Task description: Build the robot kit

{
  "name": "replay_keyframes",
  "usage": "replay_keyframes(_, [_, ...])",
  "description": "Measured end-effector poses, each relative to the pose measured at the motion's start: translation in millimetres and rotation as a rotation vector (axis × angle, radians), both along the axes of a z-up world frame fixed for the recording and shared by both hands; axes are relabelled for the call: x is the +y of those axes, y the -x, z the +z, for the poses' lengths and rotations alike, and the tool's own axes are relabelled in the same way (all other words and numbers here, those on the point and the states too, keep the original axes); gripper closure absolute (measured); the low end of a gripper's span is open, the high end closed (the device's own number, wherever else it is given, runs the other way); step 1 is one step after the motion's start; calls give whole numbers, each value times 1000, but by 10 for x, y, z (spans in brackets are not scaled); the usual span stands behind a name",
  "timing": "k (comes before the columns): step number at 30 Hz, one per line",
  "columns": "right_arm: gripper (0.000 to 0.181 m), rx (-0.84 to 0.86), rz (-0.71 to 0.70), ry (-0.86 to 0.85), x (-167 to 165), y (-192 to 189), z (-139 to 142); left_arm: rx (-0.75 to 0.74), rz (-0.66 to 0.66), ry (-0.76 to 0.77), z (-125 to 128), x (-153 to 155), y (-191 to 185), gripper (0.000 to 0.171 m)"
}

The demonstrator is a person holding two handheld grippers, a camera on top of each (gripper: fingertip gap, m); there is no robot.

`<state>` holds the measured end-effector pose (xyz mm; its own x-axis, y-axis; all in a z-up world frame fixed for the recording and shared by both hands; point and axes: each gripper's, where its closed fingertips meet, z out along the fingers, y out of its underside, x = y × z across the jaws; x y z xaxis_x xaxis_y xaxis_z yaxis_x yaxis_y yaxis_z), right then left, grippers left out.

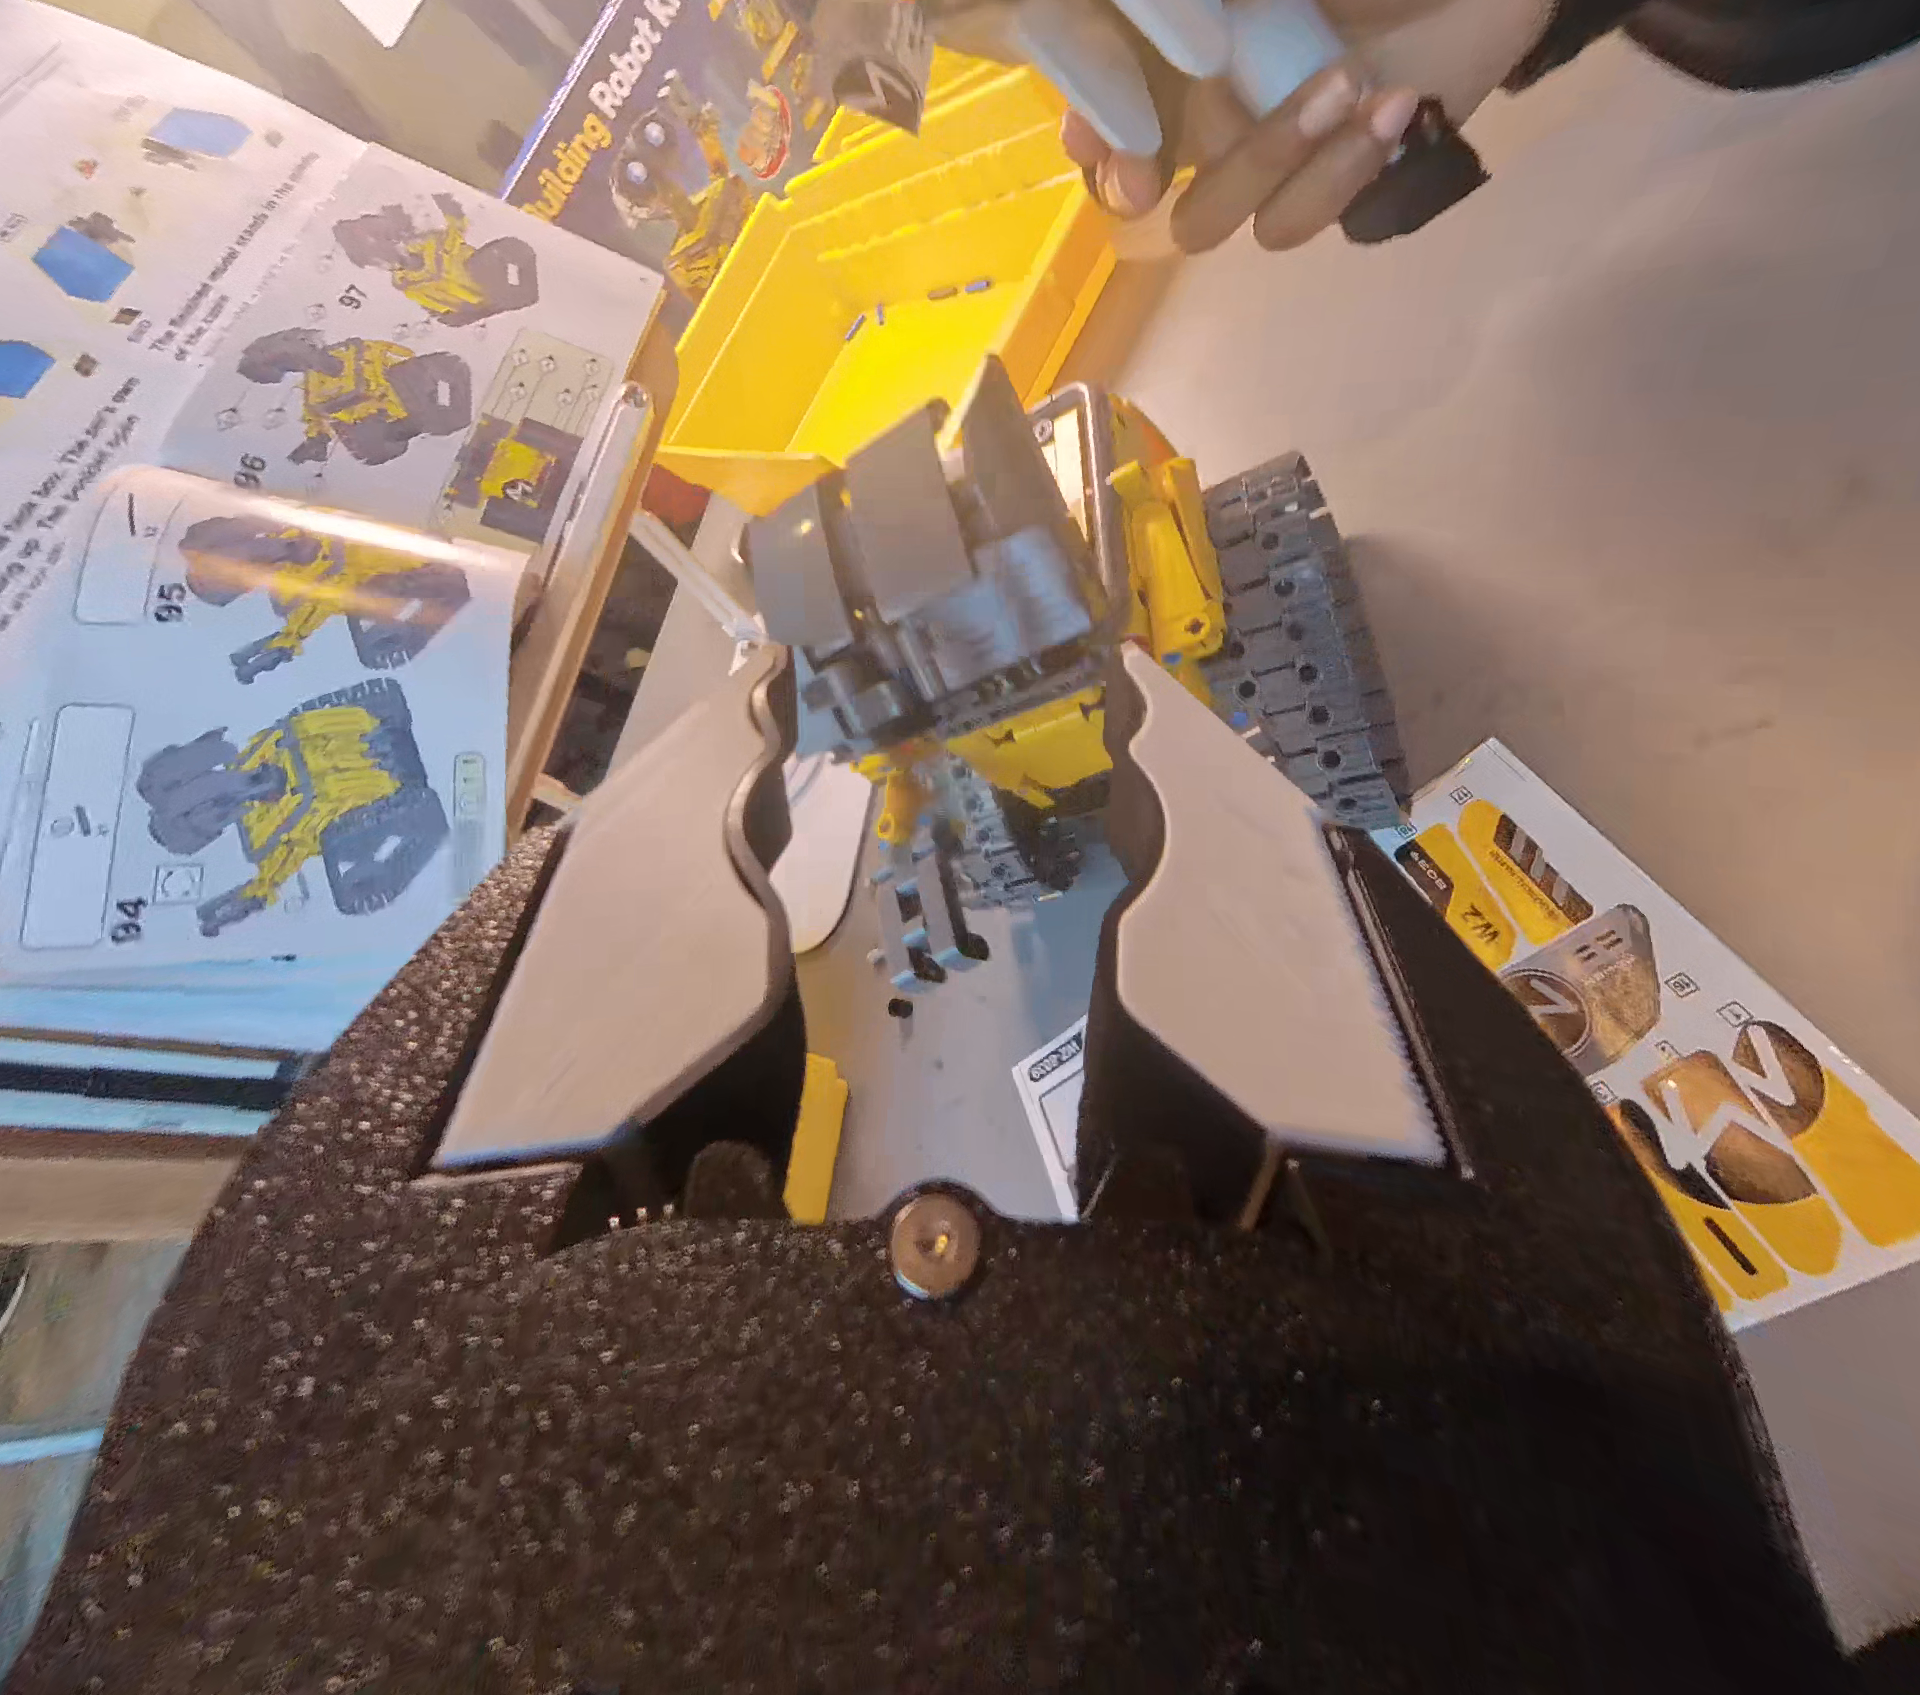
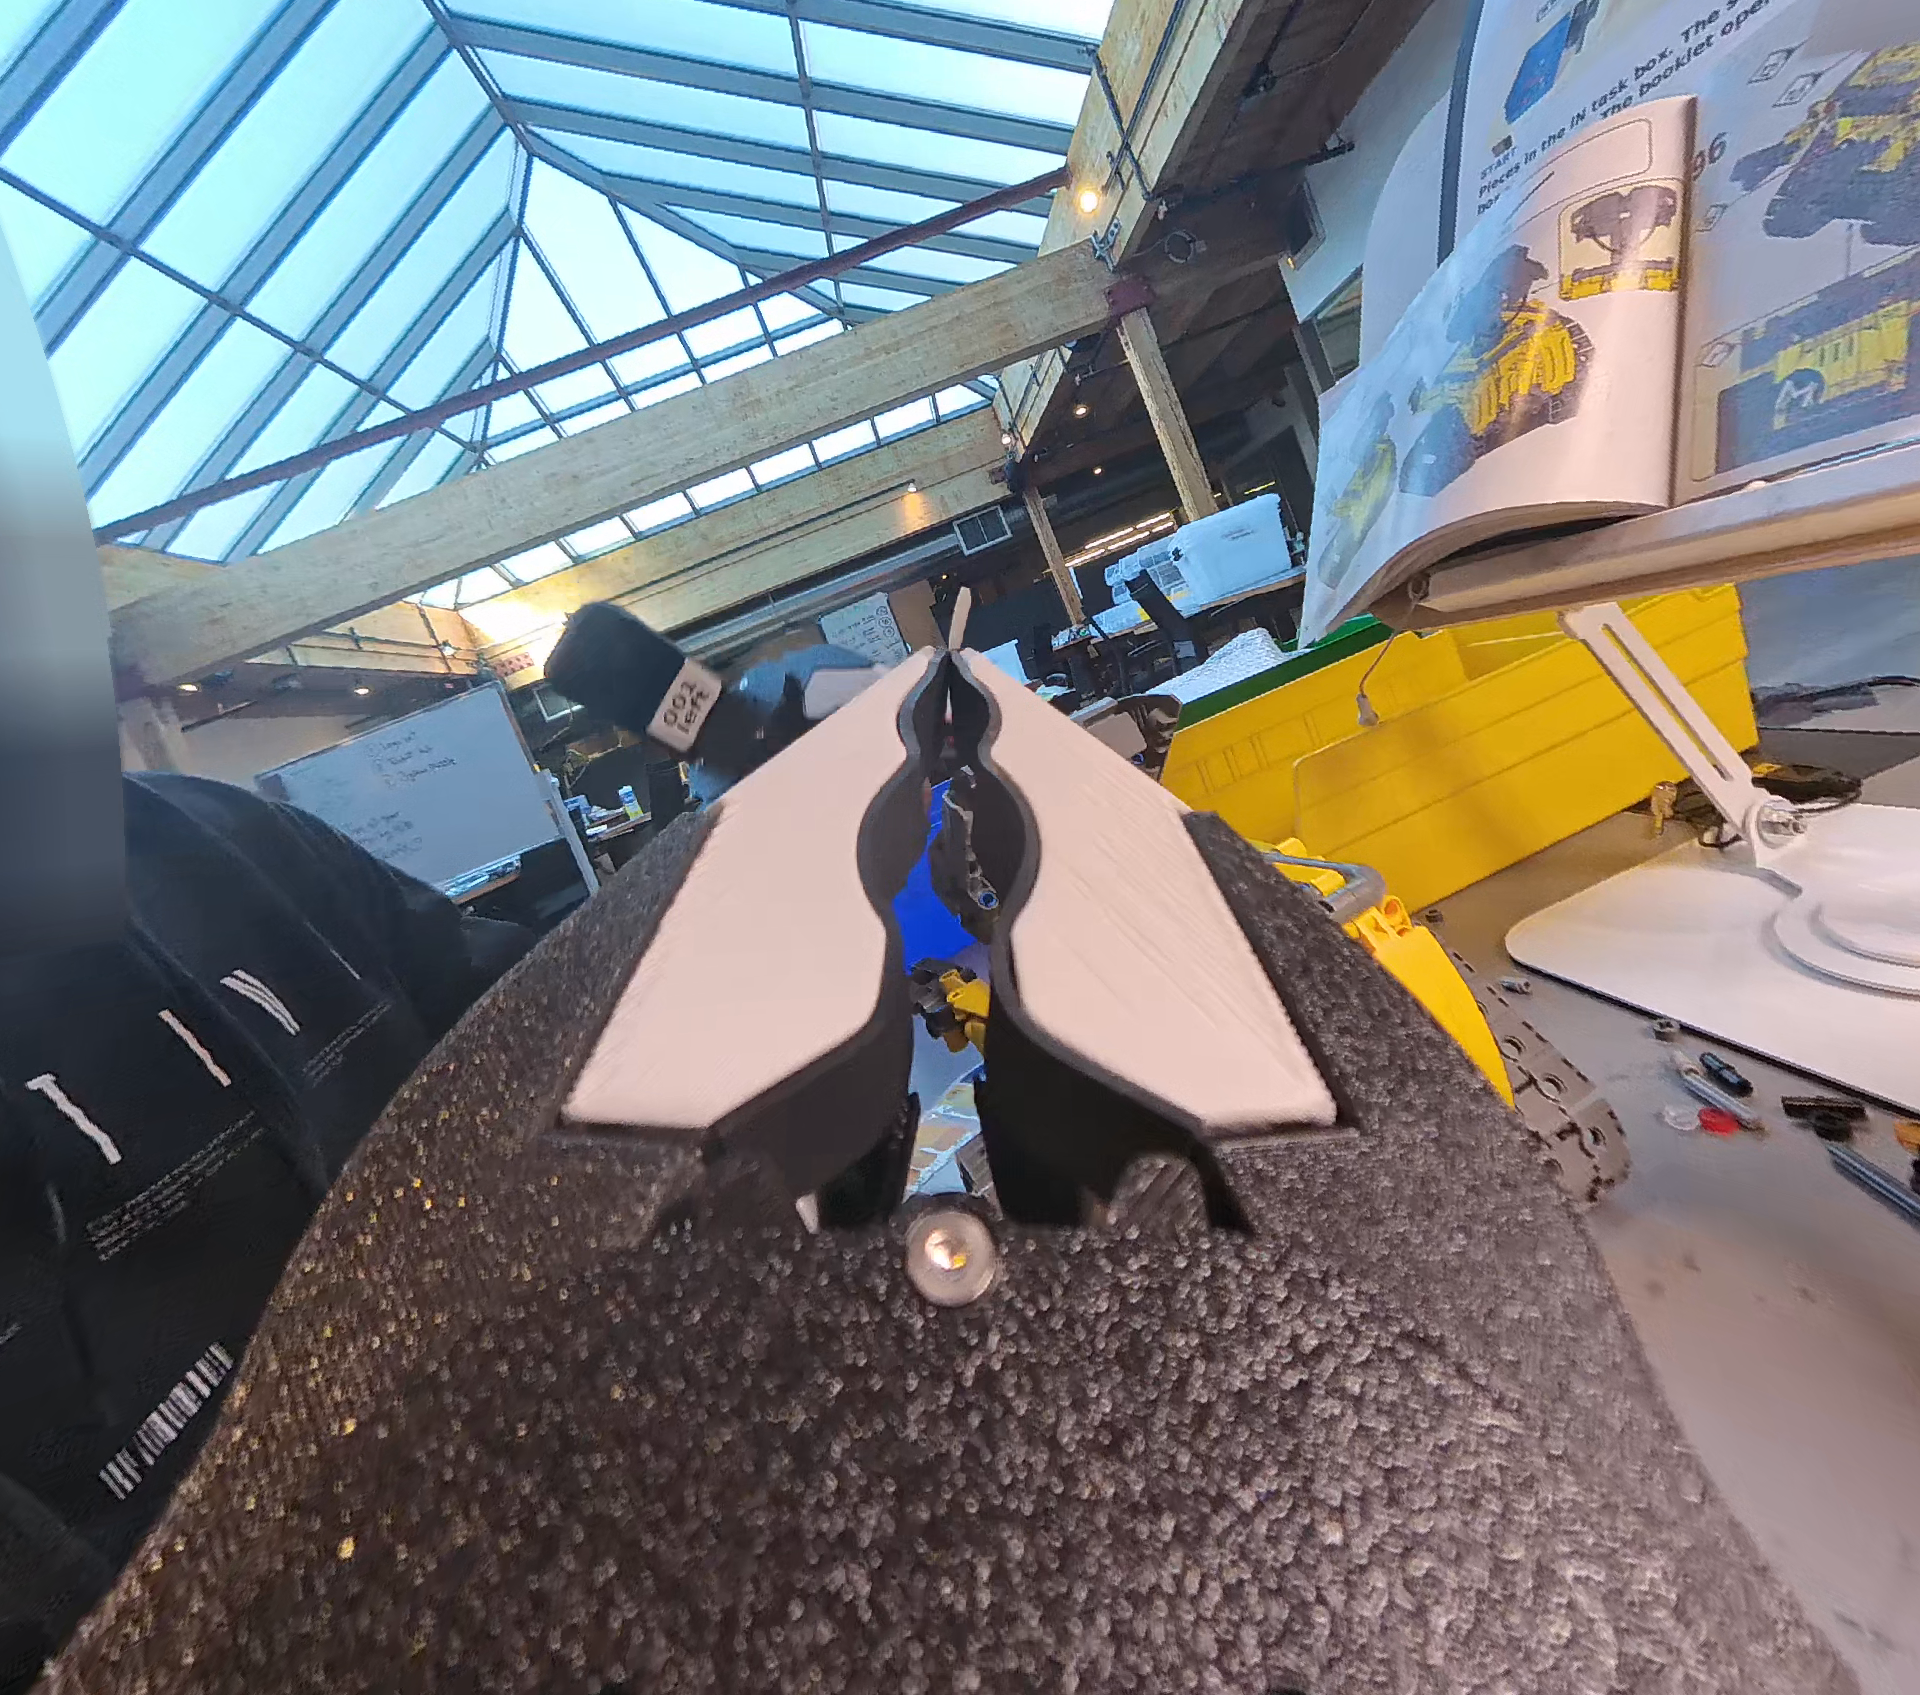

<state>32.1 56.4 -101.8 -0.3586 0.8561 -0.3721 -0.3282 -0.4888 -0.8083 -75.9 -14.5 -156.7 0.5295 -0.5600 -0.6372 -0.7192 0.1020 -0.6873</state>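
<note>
The left gripper has its jaws apart, and the yellow-and-grey brick robot model stands between and just beyond their tips, its grey head nearest the camera. Whether the fingertips actually touch the model's sides cannot be told. The model's long axis runs away from the jaws, with a grey tread on its right flank and a small grey claw arm reaching back toward the gripper.

The right gripper points up and away from the tabletop, its jaws together at the tips, pinching what looks like a thin pale sliver that sticks out past them. In the left wrist view it sits beyond the model, held in a hand above the yellow sorting tray. So the left gripper is far nearer the model.

To the model's left a propped instruction booklet on a stand crowds the space; to its right a sticker sheet lies flat, beyond it bare tabletop. Behind the tray leans the dark blue kit box.
</note>
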Motion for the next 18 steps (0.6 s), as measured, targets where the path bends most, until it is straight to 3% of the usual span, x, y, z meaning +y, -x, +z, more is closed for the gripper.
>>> replay_keyframes(3, [181, -10, 3, 1, -11, 27, -29, 15, 121, -41, -216, 86, 6, 109])
replay_keyframes(8, [181, -19, 3, -3, -41, 47, -51, 138, 198, -242, -146, 232, -91, 113])
replay_keyframes(14, [181, -11, 4, -11, -55, 12, -17, 188, 142, -268, -90, 291, -75, 123])
replay_keyframes(18, [181, -14, 18, -13, -80, 17, -21, 123, 127, -303, 161, 336, -27, 135])
